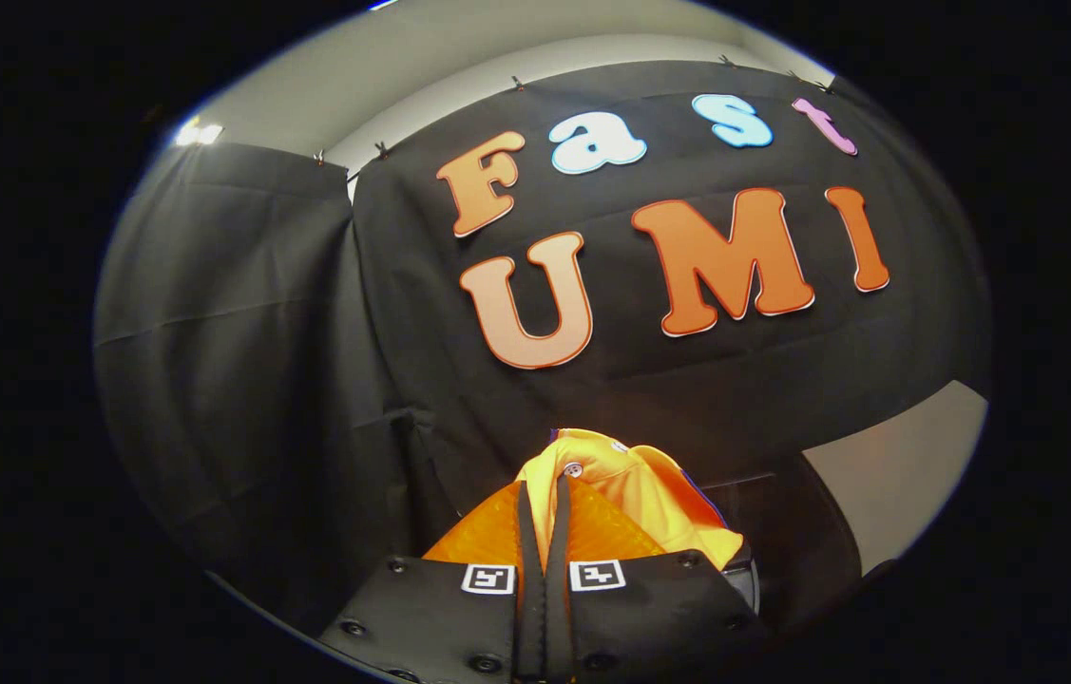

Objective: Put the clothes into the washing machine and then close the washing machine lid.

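A yellow-orange garment (625, 489) is seen clamped in the tool (545, 503), whose two fingers (526, 532) are drawn almost together with a fold of the fabric pinched between them. The cloth is bunched up at and just beyond the fingertips, spilling mostly to the right of the fingers, and a small pale button (573, 469) is visible on it right at the tips. A darker purple edge (701, 494) can be made out along the garment's right side. The garment is held up off any surface, with the booth's black cloth wall (307, 332) hanging directly behind it. The cloth is hung in two panels that meet at a fold left of the fingers and is fastened at the top by small clips (381, 147). Above the cloth a pale wall (459, 76) is seen, with a bright light (198, 133) at the upper left. To the lower right, beyond the garment, a light surface (906, 465) is visible; whether it is floor or wall cannot be told.
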`<state>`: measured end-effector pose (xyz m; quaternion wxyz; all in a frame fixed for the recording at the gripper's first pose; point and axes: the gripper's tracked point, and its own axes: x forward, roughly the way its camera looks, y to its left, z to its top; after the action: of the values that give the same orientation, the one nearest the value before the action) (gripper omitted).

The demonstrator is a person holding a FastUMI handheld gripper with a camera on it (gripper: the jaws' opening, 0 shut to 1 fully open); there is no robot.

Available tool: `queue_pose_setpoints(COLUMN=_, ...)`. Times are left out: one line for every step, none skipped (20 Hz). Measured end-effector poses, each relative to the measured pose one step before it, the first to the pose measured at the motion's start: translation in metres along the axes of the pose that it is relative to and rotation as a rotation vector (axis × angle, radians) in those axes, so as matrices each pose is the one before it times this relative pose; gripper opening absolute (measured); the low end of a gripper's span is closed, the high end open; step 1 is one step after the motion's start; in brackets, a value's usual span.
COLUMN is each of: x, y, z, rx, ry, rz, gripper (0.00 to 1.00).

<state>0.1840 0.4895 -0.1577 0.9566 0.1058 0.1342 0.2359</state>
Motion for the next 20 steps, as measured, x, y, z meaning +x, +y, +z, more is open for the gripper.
queue_pose_setpoints(x=0.00906, y=-0.0011, z=-0.01108, rx=-0.00235, ry=0.01844, rz=-0.0063, gripper=0.08)
queue_pose_setpoints(x=0.00949, y=-0.00244, z=-0.01222, rx=0.00076, ry=0.01841, rz=-0.00988, gripper=0.08)
queue_pose_setpoints(x=0.00958, y=-0.00308, z=-0.01197, rx=-0.00217, ry=0.01867, rz=-0.01578, gripper=0.08)
queue_pose_setpoints(x=0.0109, y=-0.00581, z=-0.01306, rx=-0.00559, ry=0.01509, rz=-0.02139, gripper=0.08)
queue_pose_setpoints(x=0.00814, y=-0.00521, z=-0.01551, rx=-0.00686, ry=0.01833, rz=-0.01551, gripper=0.08)
queue_pose_setpoints(x=0.00865, y=-0.00599, z=-0.01402, rx=-0.00816, ry=0.01389, rz=-0.01209, gripper=0.08)
queue_pose_setpoints(x=0.00962, y=-0.00295, z=-0.01582, rx=0.00226, ry=0.01486, rz=-0.0102, gripper=0.08)
queue_pose_setpoints(x=0.00793, y=-0.0048, z=-0.01366, rx=0.004, ry=0.01793, rz=-0.00767, gripper=0.08)
queue_pose_setpoints(x=0.00733, y=-0.00348, z=-0.01336, rx=0.00778, ry=0.01797, rz=-0.00449, gripper=0.08)
queue_pose_setpoints(x=0.00981, y=-0.00452, z=-0.01548, rx=0.01091, ry=0.02002, rz=-0.00611, gripper=0.08)
queue_pose_setpoints(x=0.00808, y=-0.00157, z=-0.01788, rx=0.00837, ry=0.03127, rz=-0.00411, gripper=0.08)
queue_pose_setpoints(x=0.00802, y=-0.00384, z=-0.01557, rx=0.00949, ry=0.03161, rz=-0.00519, gripper=0.08)
queue_pose_setpoints(x=0.00576, y=-0.00267, z=-0.01668, rx=0.01022, ry=0.0393, rz=-0.00316, gripper=0.08)
queue_pose_setpoints(x=0.00813, y=-0.00372, z=-0.01533, rx=0.01223, ry=0.03, rz=-0.00445, gripper=0.08)
queue_pose_setpoints(x=0.00982, y=-0.00401, z=-0.01674, rx=0.01116, ry=0.02814, rz=-0.00388, gripper=0.08)
queue_pose_setpoints(x=0.00888, y=-0.00599, z=-0.01379, rx=0.0062, ry=0.03029, rz=-0.00919, gripper=0.08)
queue_pose_setpoints(x=0.00859, y=-0.00614, z=-0.0137, rx=0.00251, ry=0.02872, rz=-0.01231, gripper=0.08)
queue_pose_setpoints(x=0.01061, y=-0.00642, z=-0.01182, rx=0.00512, ry=0.03687, rz=-0.01228, gripper=0.08)
queue_pose_setpoints(x=0.01015, y=-0.00583, z=-0.01195, rx=0.01071, ry=0.03396, rz=-0.01706, gripper=0.08)
queue_pose_setpoints(x=0.009, y=-0.00432, z=-0.00779, rx=0.01605, ry=0.0242, rz=-0.00898, gripper=0.08)
